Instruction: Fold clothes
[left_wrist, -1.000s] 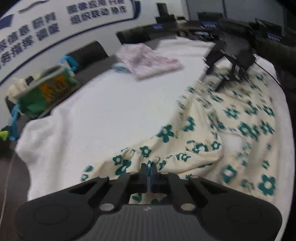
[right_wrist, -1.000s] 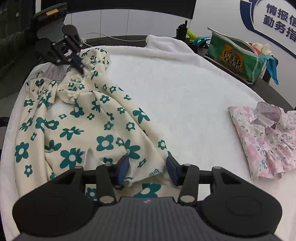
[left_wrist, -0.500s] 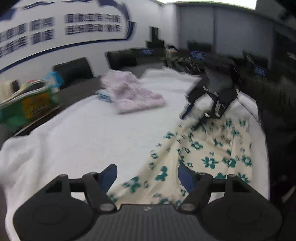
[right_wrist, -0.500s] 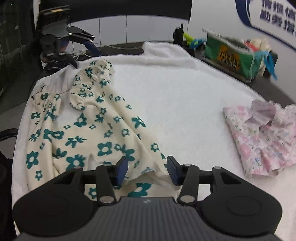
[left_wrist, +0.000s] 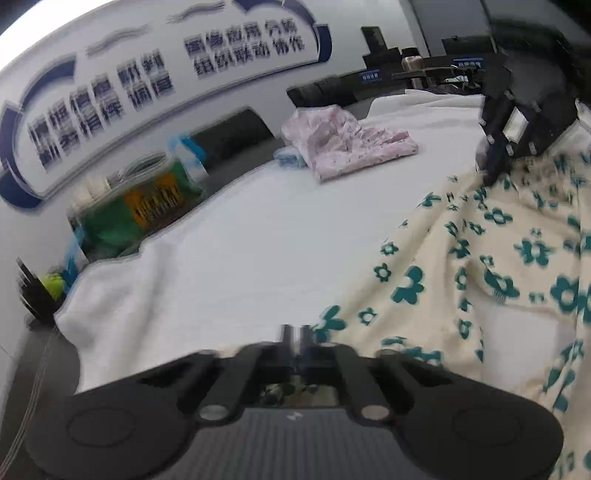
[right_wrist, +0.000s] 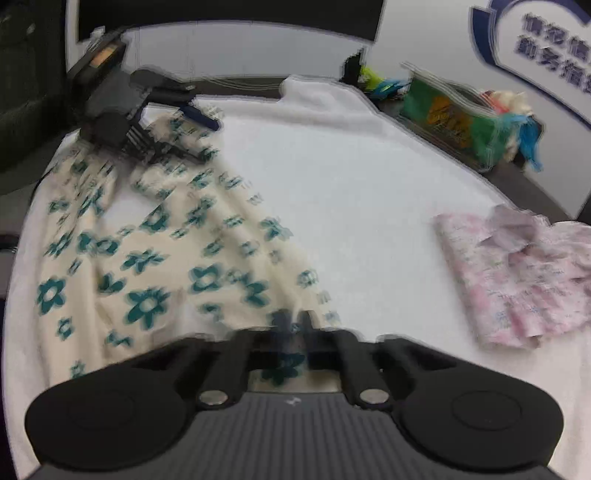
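I see open white towel-covered tabletop (right_wrist: 369, 206) between the cream teal-flowered garment (right_wrist: 155, 258) and the folded pink floral shirt (right_wrist: 517, 273); a green zip pouch (right_wrist: 450, 122) lines its far edge.

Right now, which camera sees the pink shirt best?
The left wrist view: the pink shirt lies whole and fairly sharp on the white towel. The right wrist view shows it blurred at the picture's edge.

You have a white towel (right_wrist: 369, 206) spread over the table. Past its far edge stands a green bag (right_wrist: 450, 122) with an orange label, blue straps (right_wrist: 528, 136) hanging beside it. Behind is a white wall sign (left_wrist: 155, 85) with blue lettering.
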